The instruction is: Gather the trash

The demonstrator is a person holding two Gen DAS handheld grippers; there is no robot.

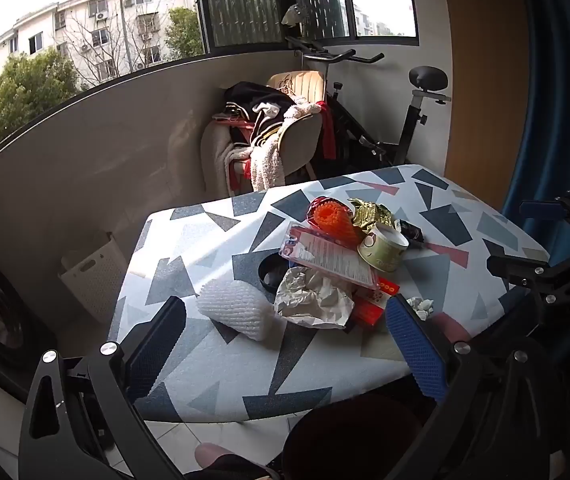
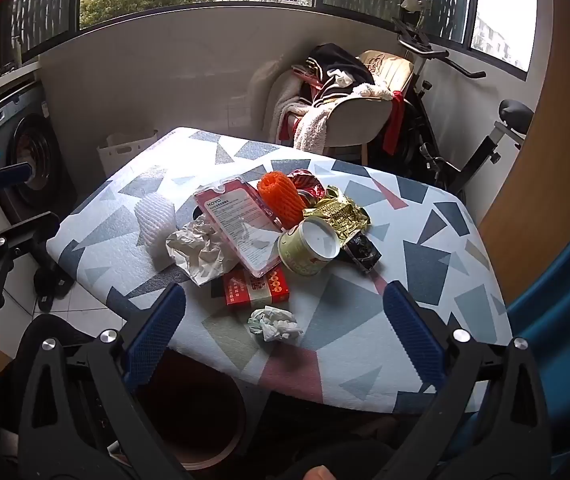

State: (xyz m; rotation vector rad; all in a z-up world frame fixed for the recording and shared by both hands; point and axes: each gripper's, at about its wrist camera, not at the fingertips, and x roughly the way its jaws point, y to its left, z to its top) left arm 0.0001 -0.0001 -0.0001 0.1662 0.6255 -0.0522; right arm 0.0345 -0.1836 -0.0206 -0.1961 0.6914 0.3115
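Note:
A pile of trash lies on the patterned table. It holds a white foam net, crumpled paper, a clear plastic package, an orange foam net, a green paper cup, gold foil, a red box and a small paper wad. My left gripper is open before the foam net and paper. My right gripper is open around the small wad.
A brown round bin stands on the floor under the table's near edge. Behind the table are a chair heaped with clothes, an exercise bike, a white basket and a washing machine.

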